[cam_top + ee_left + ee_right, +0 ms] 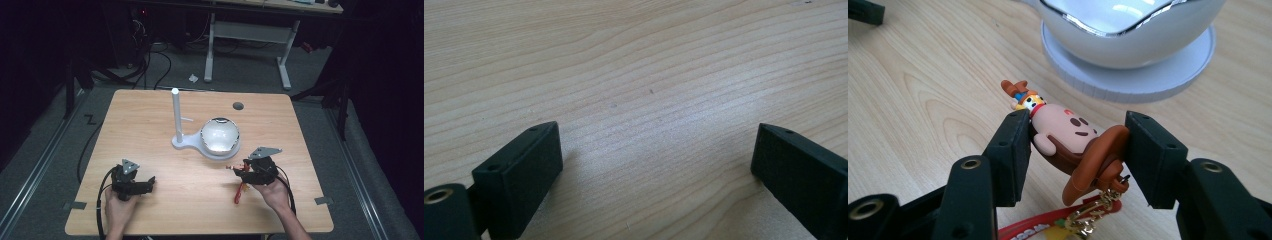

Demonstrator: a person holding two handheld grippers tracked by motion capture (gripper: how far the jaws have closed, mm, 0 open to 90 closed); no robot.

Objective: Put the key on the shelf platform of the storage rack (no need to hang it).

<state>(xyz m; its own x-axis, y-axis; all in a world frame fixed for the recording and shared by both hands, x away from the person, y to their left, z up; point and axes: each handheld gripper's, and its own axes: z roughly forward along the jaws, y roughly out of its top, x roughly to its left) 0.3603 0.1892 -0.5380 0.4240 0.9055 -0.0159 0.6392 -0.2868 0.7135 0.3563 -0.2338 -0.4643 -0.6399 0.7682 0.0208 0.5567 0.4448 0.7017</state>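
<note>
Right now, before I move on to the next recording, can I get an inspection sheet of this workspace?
Surface: wooden table, light grain, with a round dark grommet hole near the far edge.
Job's things: figure keychain with a brown hat and tail, a red strap hanging below it; white bowl with a silver rim sitting on a white stand with an upright post.
Clutter: nothing seen on the table.
Grippers: right gripper shut on the keychain; left gripper open, nothing between the jaws, low over bare wood.
Cables: black cable trailing from the left gripper; more cables on the floor behind.
Surroundings: dark room, grey floor, white desk frame beyond.
</note>
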